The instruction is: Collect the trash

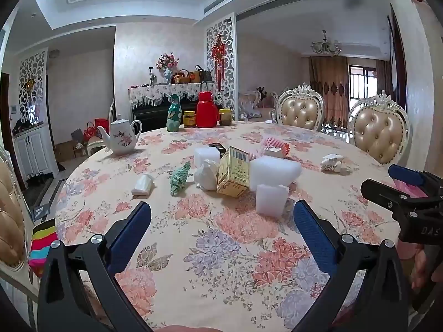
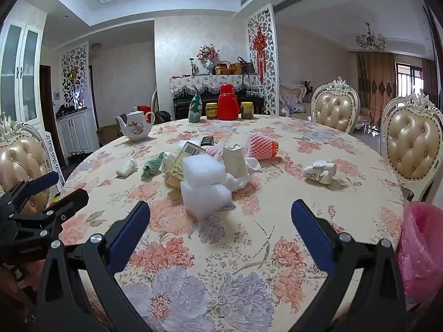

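Both the left hand-held gripper (image 1: pixel 221 231) and the right hand-held gripper (image 2: pixel 220 229) hover spread wide and empty over the near bench (image 2: pixel 235 249). The trash sits mid-bench: 2 white foam blocks (image 2: pixel 203 185) nearest, a gold carton (image 1: pixel 234 173) just behind. The foam looks light and squashy; I'd pinch its flat sides gently.

Bare tablecloth (image 2: pixel 221 249) leads to foam blocks (image 2: pixel 205 191).

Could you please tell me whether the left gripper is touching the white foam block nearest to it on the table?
Apart. In the left wrist view the left gripper hangs open with bare tablecloth visible between its fingertips and the foam block.
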Demonstrator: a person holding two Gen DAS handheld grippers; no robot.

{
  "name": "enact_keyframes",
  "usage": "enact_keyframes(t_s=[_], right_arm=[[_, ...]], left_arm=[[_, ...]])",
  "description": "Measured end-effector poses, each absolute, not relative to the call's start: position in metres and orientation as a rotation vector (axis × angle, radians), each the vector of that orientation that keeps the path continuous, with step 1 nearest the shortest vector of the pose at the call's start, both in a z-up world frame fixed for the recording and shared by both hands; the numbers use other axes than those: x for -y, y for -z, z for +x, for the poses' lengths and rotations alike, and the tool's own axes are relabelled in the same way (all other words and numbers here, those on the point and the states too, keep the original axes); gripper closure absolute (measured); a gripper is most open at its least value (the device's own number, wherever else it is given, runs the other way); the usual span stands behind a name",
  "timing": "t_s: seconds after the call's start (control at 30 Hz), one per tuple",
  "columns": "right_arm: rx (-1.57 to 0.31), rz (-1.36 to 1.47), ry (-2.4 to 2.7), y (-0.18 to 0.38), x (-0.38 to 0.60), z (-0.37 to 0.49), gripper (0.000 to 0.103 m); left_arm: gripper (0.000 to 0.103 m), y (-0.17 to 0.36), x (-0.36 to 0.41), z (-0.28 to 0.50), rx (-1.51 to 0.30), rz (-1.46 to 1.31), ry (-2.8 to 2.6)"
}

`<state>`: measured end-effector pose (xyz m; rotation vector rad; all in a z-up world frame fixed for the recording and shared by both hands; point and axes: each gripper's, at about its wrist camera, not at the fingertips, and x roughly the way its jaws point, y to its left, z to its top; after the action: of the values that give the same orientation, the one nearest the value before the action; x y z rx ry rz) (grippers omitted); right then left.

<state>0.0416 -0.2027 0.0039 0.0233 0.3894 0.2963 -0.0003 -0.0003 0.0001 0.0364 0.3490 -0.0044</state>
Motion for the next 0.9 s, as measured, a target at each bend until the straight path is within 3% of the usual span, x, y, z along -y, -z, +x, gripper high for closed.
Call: enact_keyframes(t_s=[0.9], right_arm=[[-0.399, 0.039, -0.305, 0.0, 0.202, 0.043, 0.004]], left_arm=[[0.006, -0.005, 0.005, -0.001, -0.343, 0.031, 0.014]])
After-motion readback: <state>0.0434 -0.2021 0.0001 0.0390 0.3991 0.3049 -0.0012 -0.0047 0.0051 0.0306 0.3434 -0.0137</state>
